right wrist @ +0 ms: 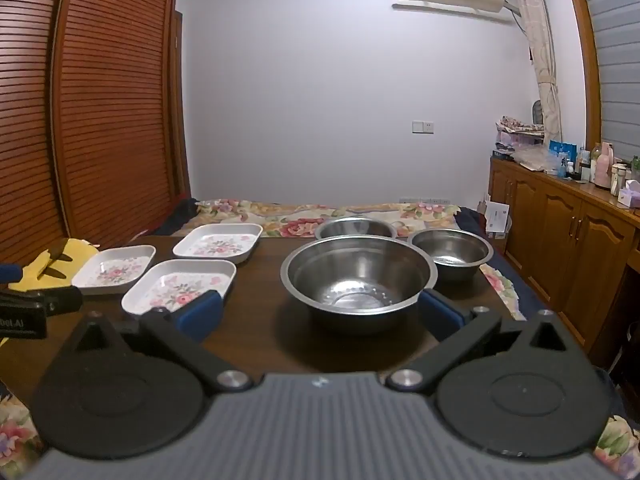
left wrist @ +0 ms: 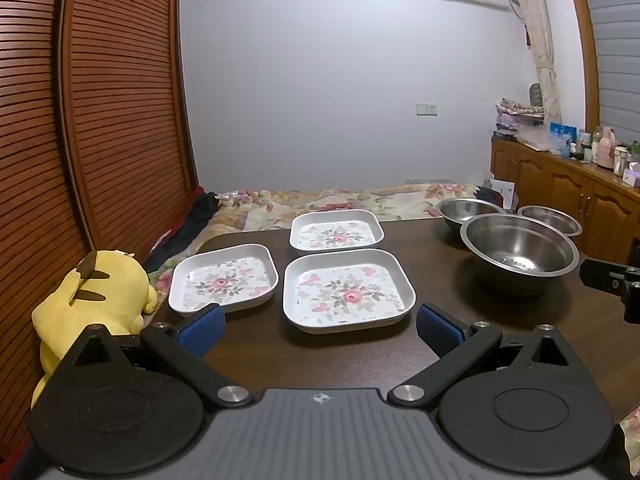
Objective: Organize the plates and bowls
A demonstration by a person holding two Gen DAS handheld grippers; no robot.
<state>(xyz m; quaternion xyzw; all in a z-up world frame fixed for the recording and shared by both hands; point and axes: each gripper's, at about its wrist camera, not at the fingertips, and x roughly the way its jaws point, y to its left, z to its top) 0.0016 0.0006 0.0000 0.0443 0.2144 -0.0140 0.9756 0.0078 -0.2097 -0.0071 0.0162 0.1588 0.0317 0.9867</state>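
The dark wooden table [left wrist: 432, 280] carried everything, with nothing yet stacked. On its right half the largest steel bowl [right wrist: 358, 276] sat nearest the front edge, a middle-sized bowl [right wrist: 451, 251] just behind it toward the right edge, and a third bowl [right wrist: 354, 227] at the far edge. On the left half lay three square floral plates apart from one another: the nearest plate [left wrist: 347, 290] toward the front, a second plate [left wrist: 223, 278] near the left edge, and a third plate [left wrist: 336, 231] at the far edge. A yellow plush toy [left wrist: 96, 300] sat off the left edge. The left gripper [left wrist: 318, 330] hovered before the nearest plate, jaws spread wide and empty; the right gripper [right wrist: 318, 314] faced the largest bowl, equally wide and empty. Nesting probably came first: I would pinch a smaller bowl's rim, lift it clear, and lower it centred into the largest.
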